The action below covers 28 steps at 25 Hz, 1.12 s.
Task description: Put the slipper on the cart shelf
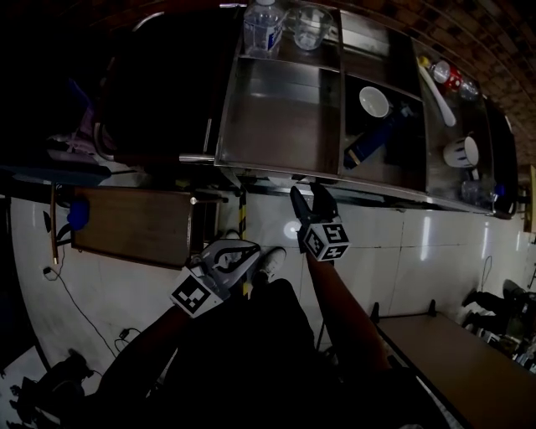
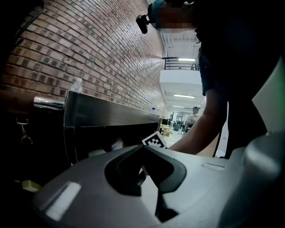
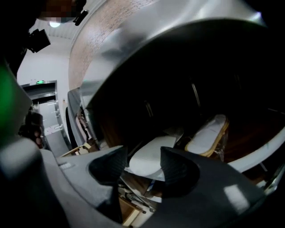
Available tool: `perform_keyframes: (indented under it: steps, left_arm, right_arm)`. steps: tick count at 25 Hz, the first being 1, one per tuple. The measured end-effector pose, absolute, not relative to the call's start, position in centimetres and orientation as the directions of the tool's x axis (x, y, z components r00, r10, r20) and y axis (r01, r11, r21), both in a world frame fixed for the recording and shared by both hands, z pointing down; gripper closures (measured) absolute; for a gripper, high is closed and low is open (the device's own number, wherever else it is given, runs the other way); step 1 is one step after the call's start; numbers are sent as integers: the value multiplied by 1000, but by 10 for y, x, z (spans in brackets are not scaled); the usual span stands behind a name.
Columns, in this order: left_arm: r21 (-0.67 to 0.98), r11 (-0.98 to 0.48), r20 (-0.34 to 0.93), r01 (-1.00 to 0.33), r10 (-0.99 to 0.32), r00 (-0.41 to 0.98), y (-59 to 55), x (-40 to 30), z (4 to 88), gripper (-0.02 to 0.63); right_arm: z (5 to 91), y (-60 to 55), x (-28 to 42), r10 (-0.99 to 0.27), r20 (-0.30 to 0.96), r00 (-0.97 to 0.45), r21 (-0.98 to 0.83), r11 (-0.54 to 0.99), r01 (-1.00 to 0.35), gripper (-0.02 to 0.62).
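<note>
A steel cart [image 1: 276, 117] fills the far side of the scene, with a tiled floor [image 1: 435, 251] in front of it and a wooden table [image 1: 134, 226] to its near left. The right gripper [image 1: 308, 198] reaches toward the cart's near edge, and the left gripper [image 1: 251, 249] hangs nearer and further left, over the person's legs. In the right gripper view the right gripper [image 3: 142, 156] has its jaws set well apart with nothing pressed between the pads. Past the gap lies the slipper [image 3: 149, 160], white sole showing, in the dark space under the cart's steel top. A second slipper [image 3: 208, 133] with a tan edge lies just to its right. In the left gripper view the left gripper [image 2: 142, 149] has its tips brought together and is empty. On the cart's top stand a bottle [image 1: 264, 29] and a glass [image 1: 310, 25] at the far edge, a white bowl [image 1: 374, 101] in the middle section, and a mug [image 1: 461, 152] to the right.
</note>
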<state>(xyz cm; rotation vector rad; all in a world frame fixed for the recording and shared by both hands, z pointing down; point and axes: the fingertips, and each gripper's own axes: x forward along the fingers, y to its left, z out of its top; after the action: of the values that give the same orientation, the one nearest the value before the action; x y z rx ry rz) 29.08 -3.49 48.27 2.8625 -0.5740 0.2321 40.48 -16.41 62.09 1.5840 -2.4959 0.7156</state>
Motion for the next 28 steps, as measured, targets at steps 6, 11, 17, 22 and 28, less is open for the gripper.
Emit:
perform_keyframes:
  steps: [6,11,17,22,28]
  left_arm:
    - [187,-885,168,-428,-400,901,-21,289,469,601]
    - [186,-866,168,-465,-438,883,-6,281,456,601]
    - [156,-846,166,-511,-487,857,7,271,439,601]
    - [139,-829,169,-541,-519,838,18,266,433,601]
    - [133,-809,170,-573,-551,817,25,253,431,601]
  right_arm:
    - [564,-105,373,-735,224,-640,-312,568,-762,373]
    - [505,-53,341,-634,174,-753,-197,727,-658,373]
    - [460,-3,313,-499,131,-857,-144,845,-515,373]
    - [451,12,297,-416,119,-902,-201,879,-432,373]
    - [450,24,275,-358,164,-919,-150,912,-382,373]
